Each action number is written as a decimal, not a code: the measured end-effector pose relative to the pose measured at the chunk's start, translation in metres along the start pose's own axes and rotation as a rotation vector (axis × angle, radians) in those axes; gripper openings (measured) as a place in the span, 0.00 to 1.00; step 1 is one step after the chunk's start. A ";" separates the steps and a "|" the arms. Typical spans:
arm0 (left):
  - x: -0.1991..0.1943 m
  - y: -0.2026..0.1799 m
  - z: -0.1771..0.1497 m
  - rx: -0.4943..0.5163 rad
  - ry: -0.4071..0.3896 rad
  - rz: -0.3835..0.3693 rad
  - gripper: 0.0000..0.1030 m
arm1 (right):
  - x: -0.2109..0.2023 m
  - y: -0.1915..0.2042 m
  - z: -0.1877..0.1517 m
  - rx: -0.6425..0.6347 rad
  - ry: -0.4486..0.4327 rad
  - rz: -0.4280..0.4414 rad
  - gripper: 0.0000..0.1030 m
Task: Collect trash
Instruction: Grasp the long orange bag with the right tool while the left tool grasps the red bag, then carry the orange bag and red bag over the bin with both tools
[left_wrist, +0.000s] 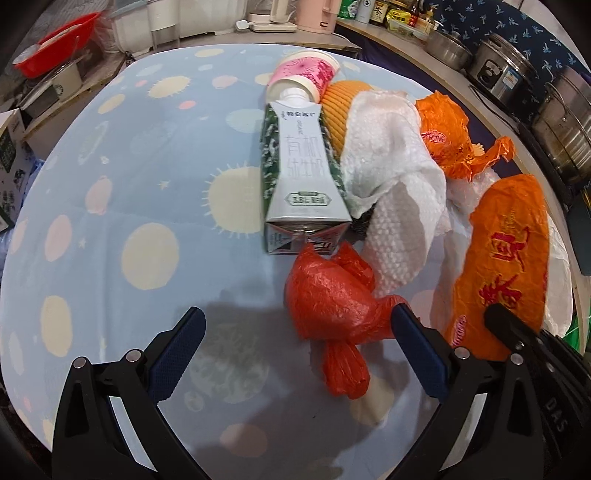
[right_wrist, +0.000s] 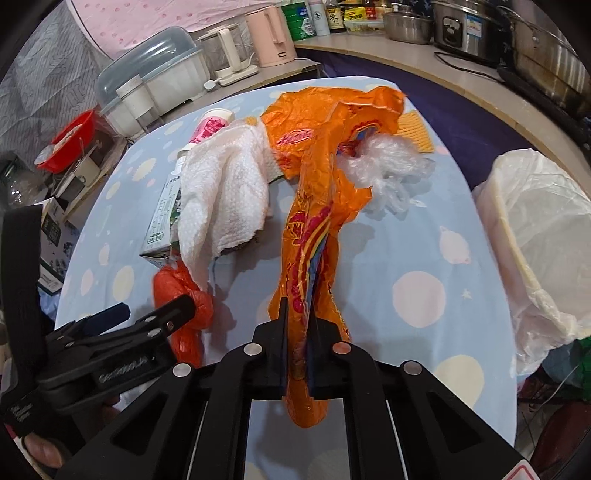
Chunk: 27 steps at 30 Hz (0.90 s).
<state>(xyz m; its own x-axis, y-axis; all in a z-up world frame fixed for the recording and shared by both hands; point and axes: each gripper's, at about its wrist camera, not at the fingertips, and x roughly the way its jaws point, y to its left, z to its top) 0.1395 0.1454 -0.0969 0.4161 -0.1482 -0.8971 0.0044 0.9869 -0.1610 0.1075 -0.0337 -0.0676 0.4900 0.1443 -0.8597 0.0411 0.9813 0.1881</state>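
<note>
The right tool (right_wrist: 297, 321) is seen clamped on the near end of a long orange plastic bag (right_wrist: 314, 229), whose crumpled film is pinched between the two closed fingers and hangs a little below them. From that grip the bag runs straight ahead of the tool across the worktop (right_wrist: 417, 258), which is covered with a light blue cloth printed with pale spots. At the far end of the bag a crumpled clear plastic wad (right_wrist: 388, 173) lies just to its right, and a white paper towel (right_wrist: 225, 192) lies just to its left, draped partly over a milk carton (right_wrist: 162, 225) lying on its side. Beyond the towel a pink paper cup (right_wrist: 212, 127) is seen tipped over. To the right of the right tool, well apart from the bag, a bin lined with a white bag (right_wrist: 543, 236) stands at the edge of the worktop. The left tool (left_wrist: 295, 332) is held with its fingers wide apart, low over the cloth. A knotted red plastic bag (left_wrist: 332, 302) lies just ahead of it and toward its right finger (left_wrist: 417, 347), which appears to touch the bag's edge; the left finger (left_wrist: 177, 350) is well clear of it. Directly beyond the red bag the carton's base is met, and the towel lies ahead and to the right. The right tool's black finger tip is seen resting on the orange bag at the left tool's far right.
</note>
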 end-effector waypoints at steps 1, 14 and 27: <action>0.002 -0.002 0.000 0.002 0.000 0.000 0.92 | -0.002 -0.002 -0.001 0.004 -0.001 -0.006 0.07; 0.010 -0.013 -0.003 0.046 0.006 -0.034 0.33 | -0.032 -0.032 -0.013 0.050 -0.021 -0.067 0.07; -0.061 -0.042 -0.027 0.153 -0.079 -0.023 0.31 | -0.076 -0.062 -0.025 0.106 -0.112 -0.092 0.07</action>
<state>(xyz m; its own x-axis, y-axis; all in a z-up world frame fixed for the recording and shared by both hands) 0.0895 0.1109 -0.0469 0.4844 -0.1715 -0.8579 0.1503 0.9823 -0.1115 0.0458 -0.1023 -0.0255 0.5739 0.0331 -0.8183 0.1788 0.9700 0.1647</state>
